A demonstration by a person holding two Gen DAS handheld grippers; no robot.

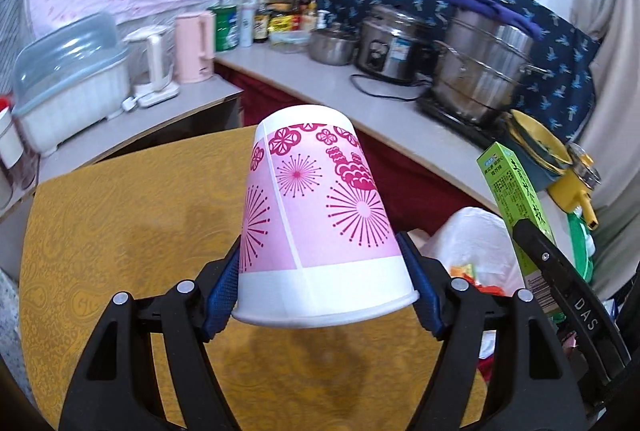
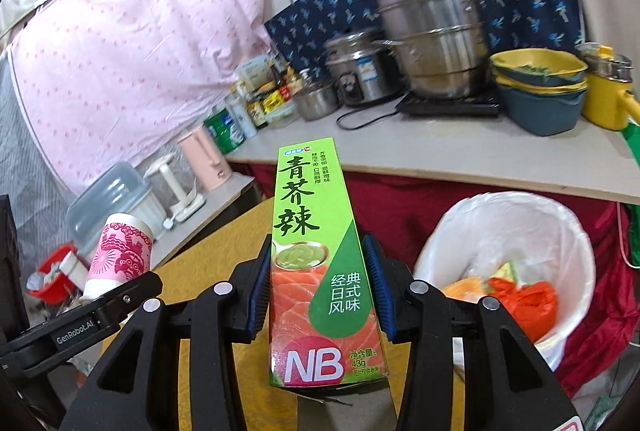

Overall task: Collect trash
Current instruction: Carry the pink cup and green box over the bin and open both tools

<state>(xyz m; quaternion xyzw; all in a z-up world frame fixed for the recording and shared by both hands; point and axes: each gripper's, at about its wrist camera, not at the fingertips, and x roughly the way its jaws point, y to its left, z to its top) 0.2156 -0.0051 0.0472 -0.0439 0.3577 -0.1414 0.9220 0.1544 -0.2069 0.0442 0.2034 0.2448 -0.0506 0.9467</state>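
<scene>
My left gripper point(image 1: 320, 283) is shut on an upside-down pink and white paper cup point(image 1: 316, 215), its blue pads pressing the cup's sides near the rim, above a yellow table point(image 1: 120, 231). My right gripper point(image 2: 318, 279) is shut on a long green wasabi box point(image 2: 316, 263) held lengthwise. That box point(image 1: 516, 199) shows at the right of the left wrist view, and the cup point(image 2: 120, 251) at the left of the right wrist view. A bin lined with a white bag point(image 2: 516, 227) stands to the right, with orange scraps inside.
A grey counter point(image 1: 320, 79) runs behind with a steel steamer pot point(image 1: 484, 63), a rice cooker point(image 1: 388, 43), bottles, a pink kettle point(image 1: 196, 47) and a dish box point(image 1: 68, 79). Yellow and blue bowls point(image 2: 540, 87) sit at its right end. A pink sheet hangs behind.
</scene>
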